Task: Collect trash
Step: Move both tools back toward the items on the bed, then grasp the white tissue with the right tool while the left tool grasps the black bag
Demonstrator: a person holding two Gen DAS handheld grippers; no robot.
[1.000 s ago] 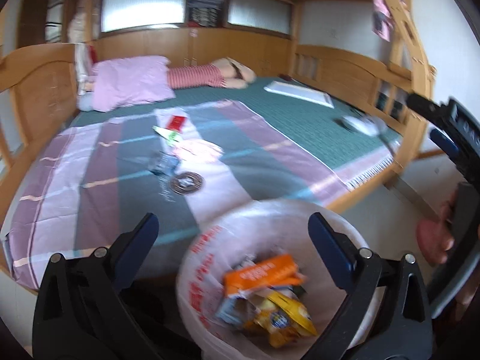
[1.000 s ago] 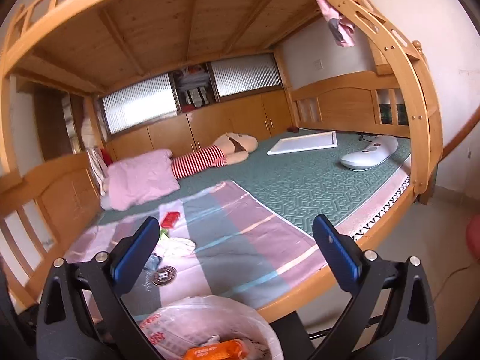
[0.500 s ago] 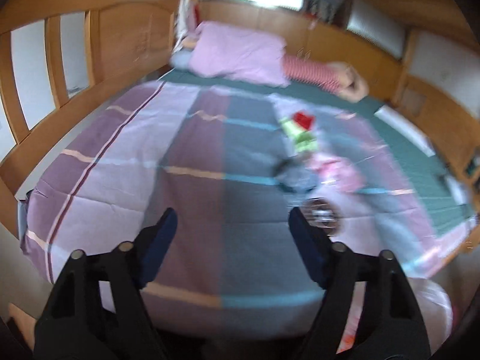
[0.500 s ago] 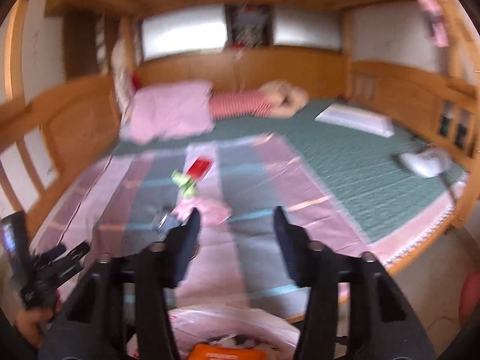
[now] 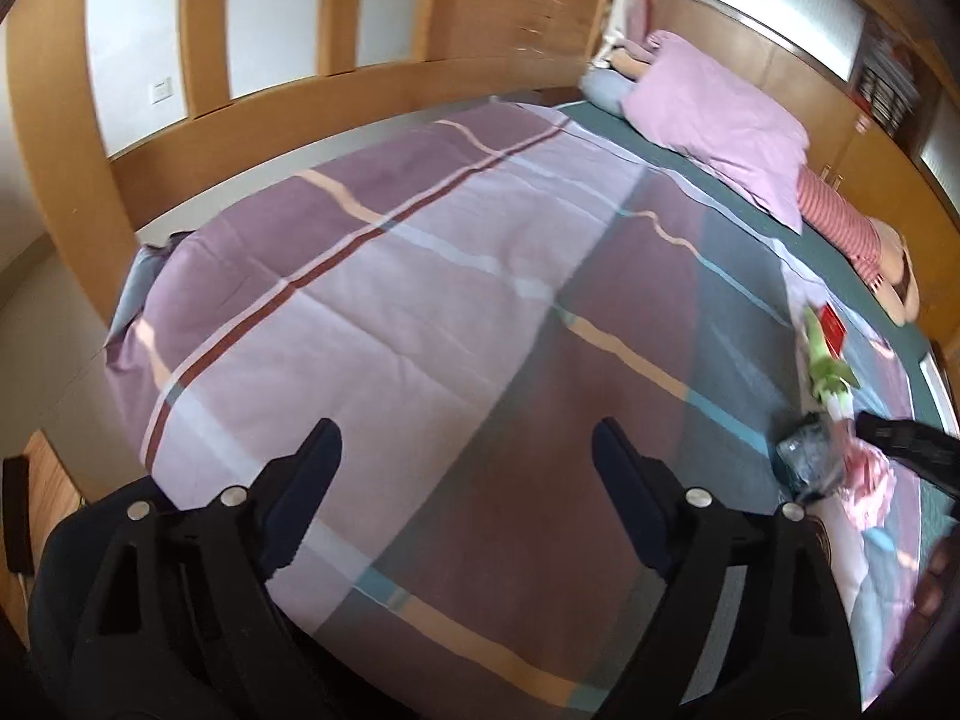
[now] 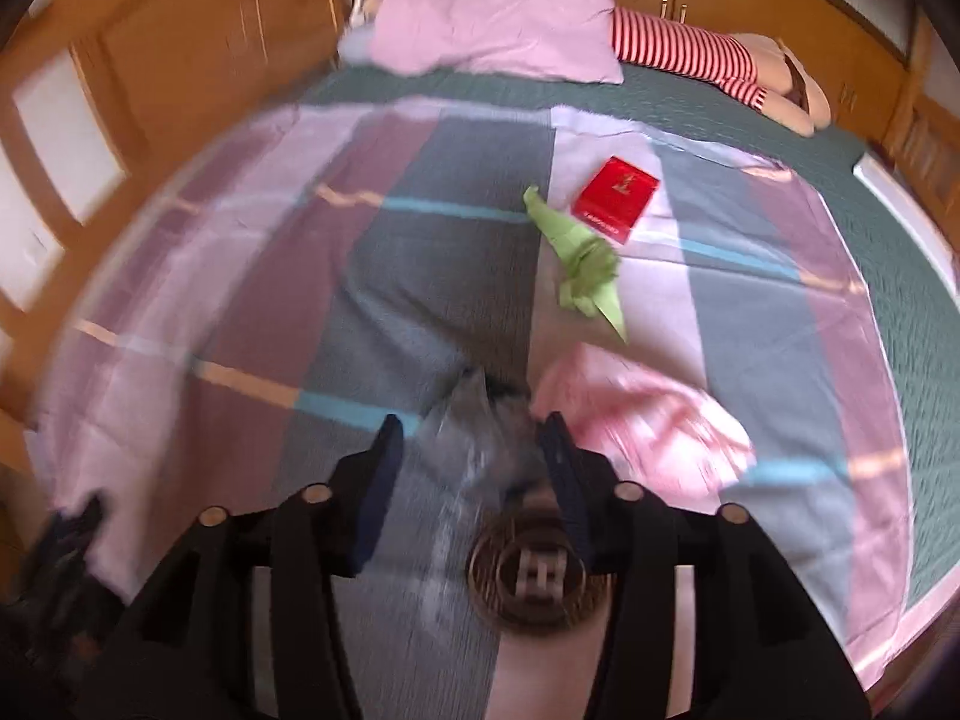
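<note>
Crinkly clear plastic wrapper, just one, sits between the spread fingers of the right gripper, not pinched. At 1 o'clock: one green paper scrap, one red box, one pink bag. Left gripper gapes over the striped sheet.

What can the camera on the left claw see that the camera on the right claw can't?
Only the left view shows the bed's wooden side rail with a white wall switch, and the bare floor.

Only the right view shows the round dark disc with a metal emblem below the right claw, and most of the striped doll.

Both show the red flat box, the crumpled green paper, the crinkly grey wrapper, the pink plastic bag, the pink pillow and the checked bedsheet.
</note>
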